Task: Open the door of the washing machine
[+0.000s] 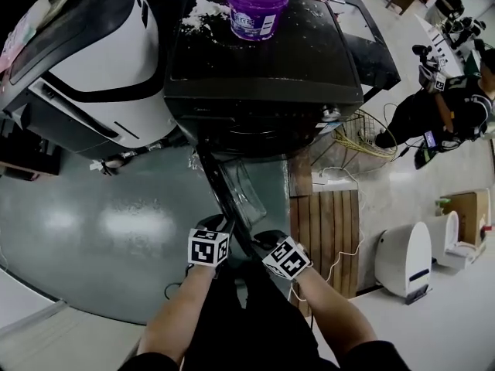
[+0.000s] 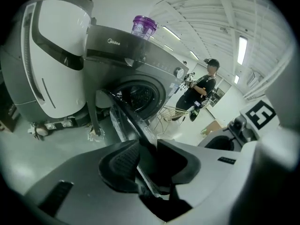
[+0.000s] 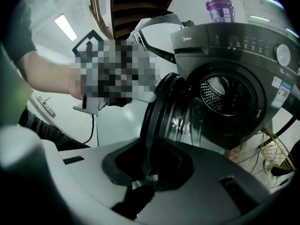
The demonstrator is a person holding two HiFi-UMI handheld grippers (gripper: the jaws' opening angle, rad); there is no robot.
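The dark washing machine (image 1: 263,68) stands ahead with a purple tub (image 1: 257,6) on its top. Its round glass door (image 1: 232,192) is swung out toward me, edge-on in the head view, and the drum (image 3: 225,95) shows behind it. My right gripper (image 1: 263,242) is shut on the door's dark rim (image 3: 157,107), which runs down between its pads (image 3: 149,165). My left gripper (image 1: 224,226) sits at the same rim from the other side. The rim (image 2: 124,121) passes between its jaws (image 2: 147,161), with a gap still showing beside one pad.
A white and grey machine (image 1: 93,60) stands to the left of the washer. A wooden pallet (image 1: 325,230) and a wire basket (image 1: 363,137) lie to the right. A person in black (image 1: 433,114) stands further right, and a white appliance (image 1: 406,257) sits on the floor.
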